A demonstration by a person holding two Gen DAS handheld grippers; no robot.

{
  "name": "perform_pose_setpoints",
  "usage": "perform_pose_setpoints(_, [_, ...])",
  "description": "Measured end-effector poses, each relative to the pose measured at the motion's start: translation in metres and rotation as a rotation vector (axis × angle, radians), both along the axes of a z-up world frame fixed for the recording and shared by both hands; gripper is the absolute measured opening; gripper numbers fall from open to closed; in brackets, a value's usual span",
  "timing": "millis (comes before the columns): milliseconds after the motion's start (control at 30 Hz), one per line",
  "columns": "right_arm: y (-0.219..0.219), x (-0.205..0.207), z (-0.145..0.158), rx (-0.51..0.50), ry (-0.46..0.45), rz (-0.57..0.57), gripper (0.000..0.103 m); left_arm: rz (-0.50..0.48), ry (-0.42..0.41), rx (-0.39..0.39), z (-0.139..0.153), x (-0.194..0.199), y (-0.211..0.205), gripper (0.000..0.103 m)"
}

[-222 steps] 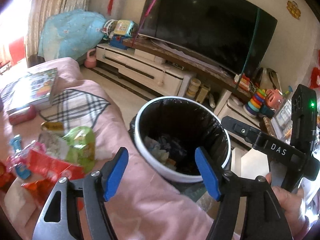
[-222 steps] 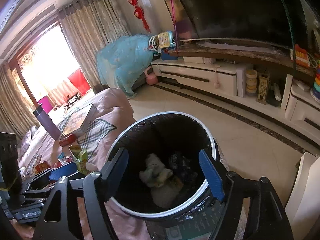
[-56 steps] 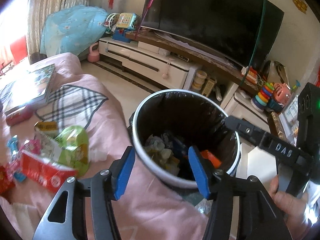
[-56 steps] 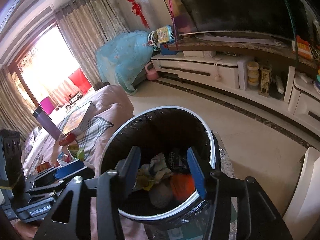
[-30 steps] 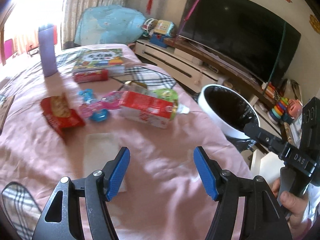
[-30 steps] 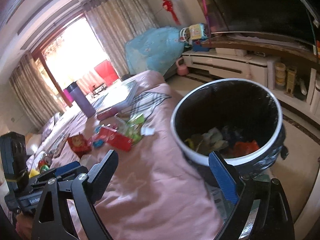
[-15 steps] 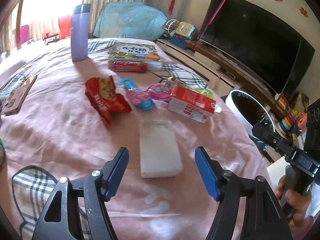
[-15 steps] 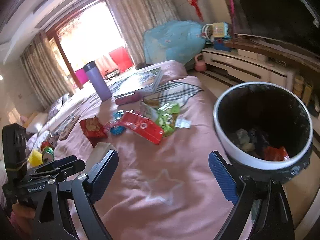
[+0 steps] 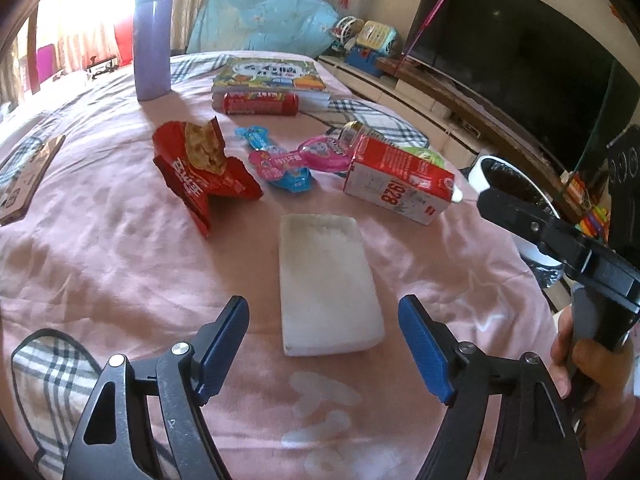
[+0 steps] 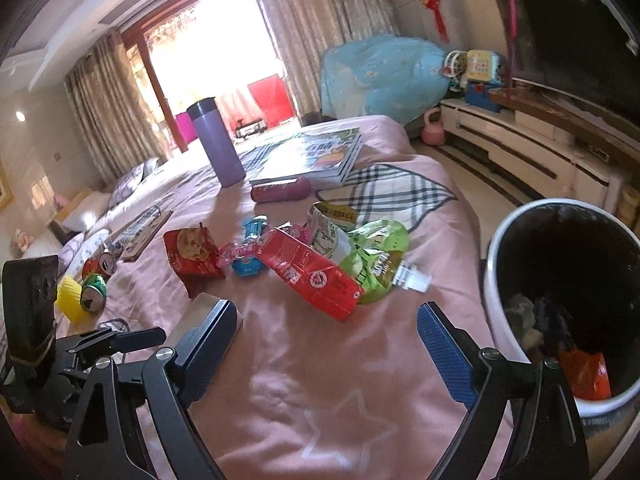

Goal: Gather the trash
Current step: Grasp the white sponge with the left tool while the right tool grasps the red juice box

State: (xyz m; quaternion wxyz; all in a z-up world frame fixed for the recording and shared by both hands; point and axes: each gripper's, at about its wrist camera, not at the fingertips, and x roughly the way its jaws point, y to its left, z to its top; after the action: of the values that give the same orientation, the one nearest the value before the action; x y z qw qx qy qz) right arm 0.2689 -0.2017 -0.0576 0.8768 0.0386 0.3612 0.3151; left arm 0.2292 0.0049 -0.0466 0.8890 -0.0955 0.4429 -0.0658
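Left gripper [image 9: 322, 346] moved from bin to white block [image 9: 326, 280]; both fingers wide, empty; carton [image 9: 398, 180] "8761".

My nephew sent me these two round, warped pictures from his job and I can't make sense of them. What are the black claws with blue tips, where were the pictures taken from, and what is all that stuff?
There is no machine here: a person holds a hand tool in each hand, each with a wide-angle camera looking along its jaws. One picture comes from the left gripper, the other from the right gripper. Both stand open and hold nothing.

They look at a pink bedspread strewn with trash: a white foam block just ahead of the left tool, a torn red snack bag, a red carton, a green pouch and candy wrappers. Beside the bed stands a white bin with rubbish already in it.
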Motion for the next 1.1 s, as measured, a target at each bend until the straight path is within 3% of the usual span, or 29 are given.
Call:
perform_pose_setpoints(267, [0.036,0.028,-0.013,-0.114,0.017,0.096,0.088,0.006,0.024,0.023,-0.017,0.021,-0.002,0.075])
perform_pose_setpoints(333, [0.045,0.033,-0.017,-0.136,0.019,0.116,0.076,0.002,0.015,0.018,-0.018,0.021,-0.001,0.074])
perform_pose_setpoints(367, [0.049,0.034,-0.018,-0.146,0.017,0.120,0.072,-0.004,0.010,0.018,-0.018,0.021,-0.002,0.068])
perform_pose_setpoints(400, [0.052,0.035,-0.020,-0.161,0.013,0.121,0.057,-0.017,0.007,0.012,-0.018,0.020,-0.002,0.059])
perform_pose_setpoints(467, [0.054,0.036,-0.021,-0.168,0.011,0.114,0.052,-0.042,0.004,0.002,-0.017,0.020,-0.005,0.051])
perform_pose_setpoints(500, [0.053,0.035,-0.022,-0.166,0.012,0.108,0.034,-0.042,-0.003,0.016,-0.016,0.019,-0.007,0.050])
perform_pose_setpoints(1100, [-0.054,-0.023,0.002,0.020,0.024,-0.161,0.033,-0.164,-0.084,-0.030,0.012,0.005,-0.042,0.048])
